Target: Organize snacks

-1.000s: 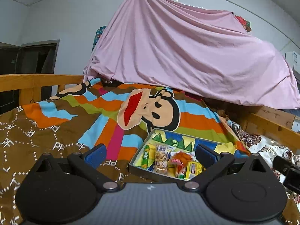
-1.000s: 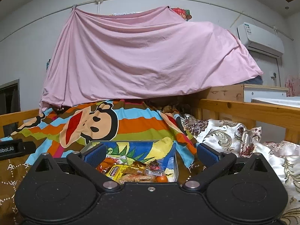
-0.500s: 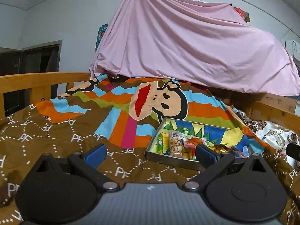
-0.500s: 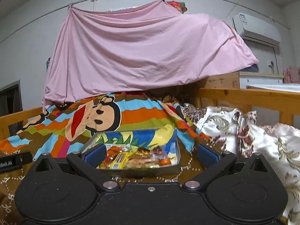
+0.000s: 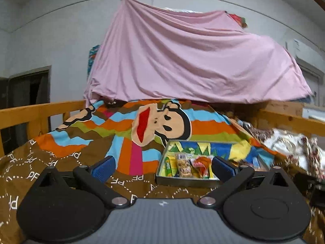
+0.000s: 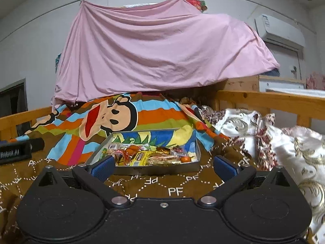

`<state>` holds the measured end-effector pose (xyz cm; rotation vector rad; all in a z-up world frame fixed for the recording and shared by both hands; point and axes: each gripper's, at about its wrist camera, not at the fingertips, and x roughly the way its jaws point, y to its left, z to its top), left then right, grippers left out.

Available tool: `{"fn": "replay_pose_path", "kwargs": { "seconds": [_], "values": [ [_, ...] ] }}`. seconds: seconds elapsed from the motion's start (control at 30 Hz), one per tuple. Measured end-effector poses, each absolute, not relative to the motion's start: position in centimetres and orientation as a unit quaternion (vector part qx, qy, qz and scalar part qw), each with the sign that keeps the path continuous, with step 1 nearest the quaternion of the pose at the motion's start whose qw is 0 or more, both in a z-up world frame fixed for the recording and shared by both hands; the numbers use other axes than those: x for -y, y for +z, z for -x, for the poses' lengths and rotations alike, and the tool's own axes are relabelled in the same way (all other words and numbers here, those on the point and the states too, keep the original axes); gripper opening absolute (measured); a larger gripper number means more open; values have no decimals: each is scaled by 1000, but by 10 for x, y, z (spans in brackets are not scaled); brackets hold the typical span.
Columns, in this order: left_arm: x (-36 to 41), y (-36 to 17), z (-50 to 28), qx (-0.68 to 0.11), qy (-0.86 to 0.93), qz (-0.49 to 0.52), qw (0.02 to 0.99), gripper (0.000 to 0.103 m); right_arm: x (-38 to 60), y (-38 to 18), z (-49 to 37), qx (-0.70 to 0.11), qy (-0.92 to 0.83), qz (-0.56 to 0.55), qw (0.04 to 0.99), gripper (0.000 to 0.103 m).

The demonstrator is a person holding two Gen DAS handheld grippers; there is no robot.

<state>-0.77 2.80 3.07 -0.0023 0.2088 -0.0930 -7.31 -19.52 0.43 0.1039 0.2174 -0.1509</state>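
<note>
A shallow grey metal tray lies on the brown bedspread. It holds several wrapped snacks: a green stick pack, a cookie pack, orange wrappers and a yellow pack. My left gripper is open and empty, a little short of the tray, which sits ahead and to the right. My right gripper is open and empty, with the tray straight ahead between its fingers.
A striped monkey blanket lies behind the tray. A pink sheet hangs over the far end. Wooden bed rails run along both sides. A floral white quilt is piled at the right. The left gripper's body shows at the left.
Both grippers have pulled back from the tray and levelled out; the tray now looks farther away, with more brown bedspread in front. Both stay open.
</note>
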Motion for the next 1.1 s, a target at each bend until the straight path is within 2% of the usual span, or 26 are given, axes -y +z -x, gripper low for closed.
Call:
{"fn": "replay_pose_path", "kwargs": {
  "seconds": [0.23,0.47,1.1],
  "values": [
    [-32,22,12,-143,-55,-7,988,103,193,2,76,-116,-74,-63,989,102],
    [-39,12,26,-131,-41,-14,990,103,187,-4,65,-143,-54,-67,986,102],
    [-36,-12,-13,-183,-70,22,980,103,190,-21,31,-185,-47,-76,979,102]
  ]
}}
